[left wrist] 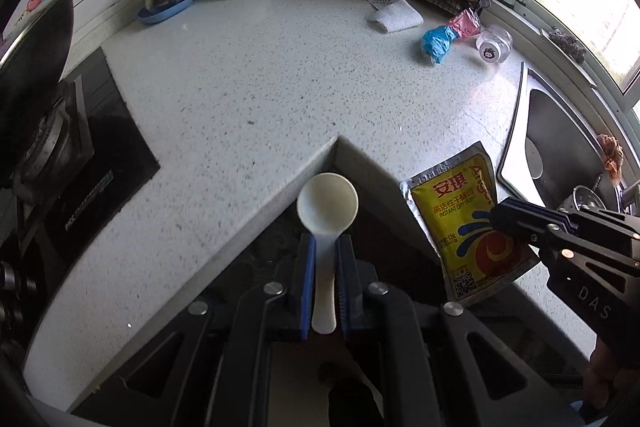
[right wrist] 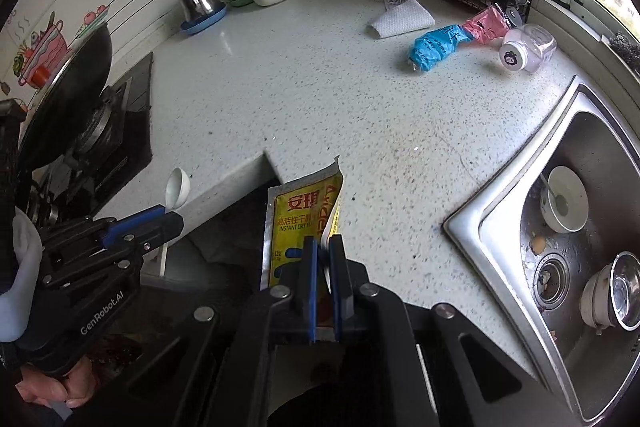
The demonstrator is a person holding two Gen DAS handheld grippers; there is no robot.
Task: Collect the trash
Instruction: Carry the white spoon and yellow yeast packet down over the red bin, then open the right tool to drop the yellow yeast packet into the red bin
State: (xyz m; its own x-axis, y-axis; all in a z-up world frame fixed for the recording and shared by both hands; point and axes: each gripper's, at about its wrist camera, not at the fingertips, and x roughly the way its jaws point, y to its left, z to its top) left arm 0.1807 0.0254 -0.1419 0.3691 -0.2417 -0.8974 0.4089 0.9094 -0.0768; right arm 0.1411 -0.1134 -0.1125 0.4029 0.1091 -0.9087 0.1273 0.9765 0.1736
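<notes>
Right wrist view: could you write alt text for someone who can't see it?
A hand-held gripper pinches a yellow yeast packet above a speckled kitchen counter. At left, a second hand-held gripper holds a white plastic spoon; at right, a steel sink holds dirty bowls.

— We get daylight from the window (left wrist: pixel 592 7) on the right, blown out to white, and the speckled countertop (left wrist: pixel 248 75) is evenly bright.

— We agree; the sink (right wrist: pixel 500 203) rim glints. Both views bend hard toward black corners, the floor below the counter edge is dim, and the nearest gripper parts look perhaps slightly soft.
</notes>
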